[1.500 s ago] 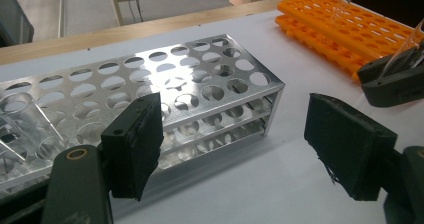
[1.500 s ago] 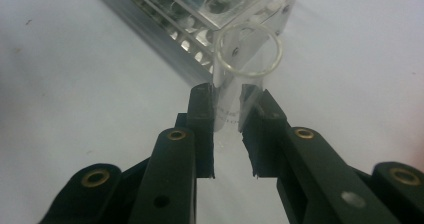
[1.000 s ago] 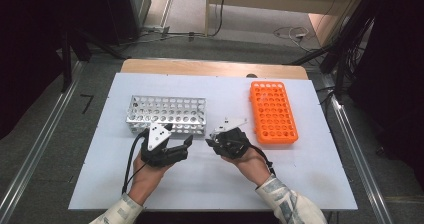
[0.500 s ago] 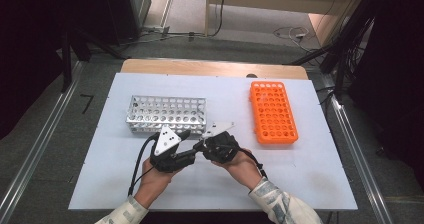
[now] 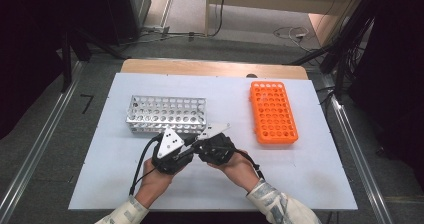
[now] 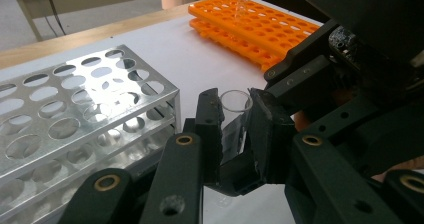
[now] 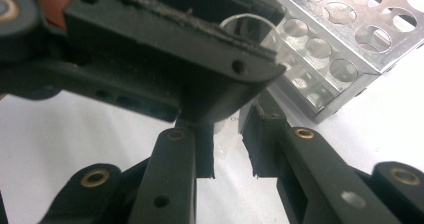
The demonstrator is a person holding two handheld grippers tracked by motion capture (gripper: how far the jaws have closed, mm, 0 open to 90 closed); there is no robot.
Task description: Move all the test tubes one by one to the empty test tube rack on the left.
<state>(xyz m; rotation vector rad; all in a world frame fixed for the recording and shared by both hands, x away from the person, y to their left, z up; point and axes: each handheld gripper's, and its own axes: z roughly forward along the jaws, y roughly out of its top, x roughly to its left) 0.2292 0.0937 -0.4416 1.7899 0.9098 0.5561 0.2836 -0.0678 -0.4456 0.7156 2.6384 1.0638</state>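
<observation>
Lab / test-rig setup. White counter (image 5: 310, 184) is carrying an aluminium test-tube rack (image 5: 167, 114) and an orange plastic tube rack (image 5: 272, 111); a clear glass test tube (image 6: 235, 104) is sitting just beside the metal one. Aluminium extrusion rails (image 5: 35, 149) are running along both sides of the counter, black stand legs (image 5: 345, 49) are standing on the grey floor, and loose cables (image 5: 287, 32) are trailing across it behind. A wooden board edge (image 5: 210, 68) is showing at the counter's far side.
</observation>
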